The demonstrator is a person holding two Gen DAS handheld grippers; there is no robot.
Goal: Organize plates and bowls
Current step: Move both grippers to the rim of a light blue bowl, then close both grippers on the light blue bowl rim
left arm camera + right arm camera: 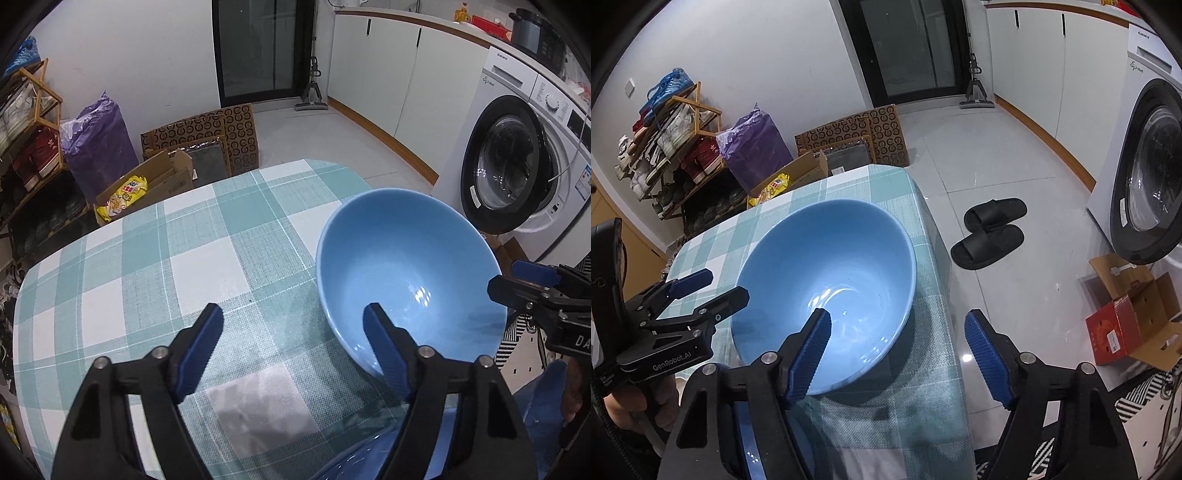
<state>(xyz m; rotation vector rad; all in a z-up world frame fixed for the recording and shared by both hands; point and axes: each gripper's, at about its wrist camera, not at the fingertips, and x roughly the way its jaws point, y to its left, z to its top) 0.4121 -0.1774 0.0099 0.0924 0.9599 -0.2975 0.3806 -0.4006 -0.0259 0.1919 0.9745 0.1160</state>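
Note:
A large light-blue bowl (406,273) (834,266) stands upright and empty on the table's green-and-white checked cloth (184,258), close to the table's right edge. My left gripper (293,345) is open at the bowl's left side. One blue pad (384,347) hangs inside the bowl, the other (201,350) over the cloth outside, so the rim lies between the jaws without being pressed. My right gripper (899,350) is open at the bowl's right side. Its left pad (812,350) is inside the bowl and its right pad (986,358) is beyond the table edge. Each gripper also shows in the other's view (513,278) (720,286).
A glossy blue dish edge (362,458) shows at the near table edge under the grippers. A washing machine (517,166) stands to the right. Black slippers (990,232) and a red-and-cardboard box (1123,325) lie on the floor. Cardboard boxes (162,181), a purple bag (99,144) and a shoe rack (676,147) stand beyond the table.

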